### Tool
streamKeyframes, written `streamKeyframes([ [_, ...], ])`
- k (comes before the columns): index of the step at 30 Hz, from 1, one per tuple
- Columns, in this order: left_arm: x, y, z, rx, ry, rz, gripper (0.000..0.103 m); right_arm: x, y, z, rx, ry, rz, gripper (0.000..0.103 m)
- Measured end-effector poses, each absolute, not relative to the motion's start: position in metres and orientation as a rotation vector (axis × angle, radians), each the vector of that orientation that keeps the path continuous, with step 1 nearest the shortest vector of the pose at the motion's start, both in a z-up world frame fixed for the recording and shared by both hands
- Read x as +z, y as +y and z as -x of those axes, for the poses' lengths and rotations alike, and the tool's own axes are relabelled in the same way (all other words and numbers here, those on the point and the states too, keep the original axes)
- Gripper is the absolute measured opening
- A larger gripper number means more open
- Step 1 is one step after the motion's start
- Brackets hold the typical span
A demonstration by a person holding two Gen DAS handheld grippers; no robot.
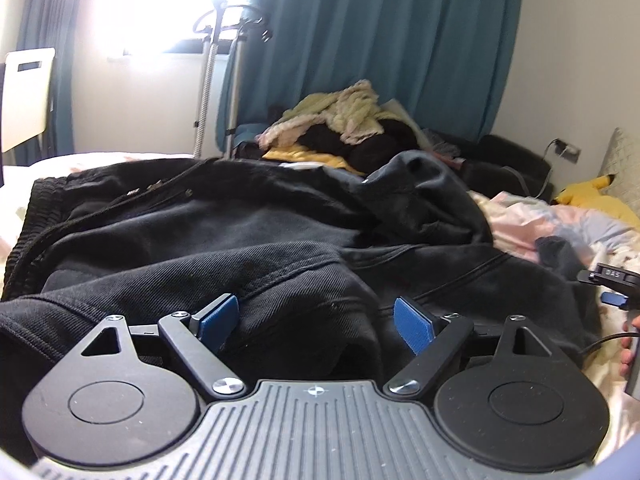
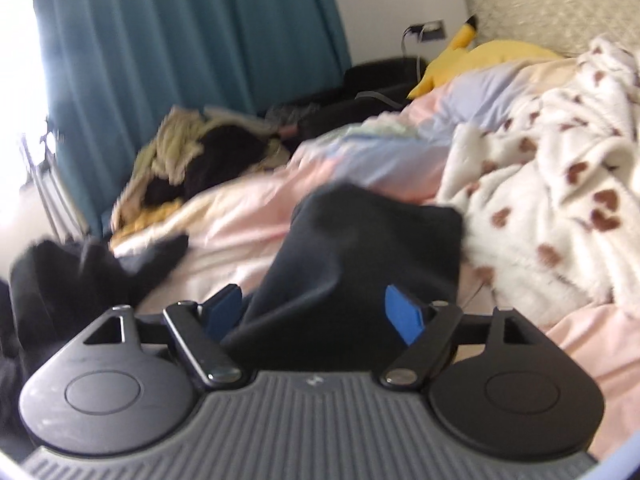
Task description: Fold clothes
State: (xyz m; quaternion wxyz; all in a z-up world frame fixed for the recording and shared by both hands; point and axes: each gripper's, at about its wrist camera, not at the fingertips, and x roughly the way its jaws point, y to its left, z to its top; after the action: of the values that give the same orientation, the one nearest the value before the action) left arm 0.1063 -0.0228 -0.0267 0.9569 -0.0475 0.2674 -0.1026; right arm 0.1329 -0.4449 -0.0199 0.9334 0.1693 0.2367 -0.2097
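A black zip jacket lies spread and rumpled across the bed, its ribbed hem at the left. My left gripper hovers low over its near folds, open, with only loose cloth under the blue pads. In the right wrist view a black end of the jacket runs up between the fingers of my right gripper, which stands open with its pads off the cloth. Another black piece lies at the left. The right gripper's tip shows at the left wrist view's right edge.
A pink and lilac duvet covers the bed, with a white fleece blanket with brown hearts at the right. A heap of clothes sits beyond, before teal curtains. A yellow plush toy lies near the headboard. A steamer stand stands by the window.
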Motion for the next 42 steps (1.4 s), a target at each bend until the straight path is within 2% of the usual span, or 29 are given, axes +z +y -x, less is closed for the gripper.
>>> streamKeyframes([
  [1, -0.029, -0.023, -0.109, -0.196, 0.550, 0.098, 0.086, -0.022, -0.445, -0.136, -0.421, 0.500, -0.344, 0.077],
  [2, -0.033, -0.021, -0.114, -0.187, 0.569, 0.124, 0.083, -0.025, -0.446, -0.139, -0.412, 0.517, -0.352, 0.070],
  [4, -0.040, -0.014, -0.124, -0.178, 0.607, 0.194, 0.071, -0.026, -0.449, -0.144, -0.405, 0.551, -0.376, 0.043],
  [5, -0.043, -0.008, -0.128, -0.181, 0.629, 0.255, 0.060, -0.025, -0.449, -0.144, -0.408, 0.553, -0.383, 0.018],
  [6, -0.046, -0.002, -0.132, -0.198, 0.650, 0.321, 0.040, -0.023, -0.450, -0.142, -0.414, 0.546, -0.390, 0.004],
  [7, -0.049, 0.005, -0.136, -0.216, 0.675, 0.386, 0.031, -0.021, -0.453, -0.139, -0.416, 0.526, -0.408, 0.004],
  [9, -0.052, 0.015, -0.137, -0.216, 0.700, 0.468, 0.020, -0.017, -0.455, -0.132, -0.436, 0.487, -0.437, 0.004],
  [12, -0.052, 0.029, -0.125, -0.265, 0.678, 0.584, 0.014, -0.006, -0.461, -0.116, -0.477, 0.407, -0.493, 0.004],
  [16, -0.044, 0.043, -0.102, -0.321, 0.691, 0.701, 0.012, 0.007, -0.467, -0.080, -0.602, 0.285, -0.577, 0.001],
  [19, -0.041, 0.045, -0.076, -0.387, 0.732, 0.743, 0.012, 0.003, -0.486, -0.047, -0.712, 0.236, -0.719, 0.001],
  [22, -0.042, 0.038, -0.049, -0.411, 0.778, 0.672, 0.012, -0.014, -0.508, -0.021, -0.755, 0.269, -0.882, 0.001],
  [26, -0.042, 0.026, -0.037, -0.398, 0.810, 0.581, 0.012, -0.022, -0.515, -0.010, -0.728, 0.293, -0.926, 0.001],
  [31, -0.046, 0.020, -0.037, -0.339, 0.810, 0.538, 0.017, -0.018, -0.504, -0.023, -0.647, 0.311, -0.902, 0.005],
  [32, -0.046, 0.019, -0.038, -0.331, 0.804, 0.526, 0.020, -0.017, -0.501, -0.028, -0.633, 0.329, -0.874, 0.005],
  [34, -0.043, 0.015, -0.036, -0.316, 0.781, 0.490, 0.032, -0.016, -0.496, -0.036, -0.601, 0.348, -0.842, 0.006],
  [35, -0.042, 0.014, -0.035, -0.308, 0.765, 0.471, 0.044, -0.017, -0.495, -0.039, -0.582, 0.349, -0.837, 0.008],
  [36, -0.041, 0.013, -0.036, -0.303, 0.750, 0.458, 0.051, -0.017, -0.494, -0.042, -0.567, 0.350, -0.833, 0.014],
  [37, -0.041, 0.013, -0.037, -0.305, 0.741, 0.455, 0.052, -0.017, -0.493, -0.045, -0.557, 0.350, -0.828, 0.022],
  [38, -0.040, 0.012, -0.036, -0.309, 0.734, 0.457, 0.054, -0.017, -0.492, -0.047, -0.544, 0.347, -0.820, 0.046],
  [39, -0.039, 0.012, -0.036, -0.310, 0.731, 0.458, 0.057, -0.017, -0.490, -0.049, -0.536, 0.343, -0.810, 0.062],
  [42, -0.040, 0.011, -0.038, -0.310, 0.723, 0.457, 0.062, -0.017, -0.487, -0.060, -0.499, 0.352, -0.783, 0.066],
])
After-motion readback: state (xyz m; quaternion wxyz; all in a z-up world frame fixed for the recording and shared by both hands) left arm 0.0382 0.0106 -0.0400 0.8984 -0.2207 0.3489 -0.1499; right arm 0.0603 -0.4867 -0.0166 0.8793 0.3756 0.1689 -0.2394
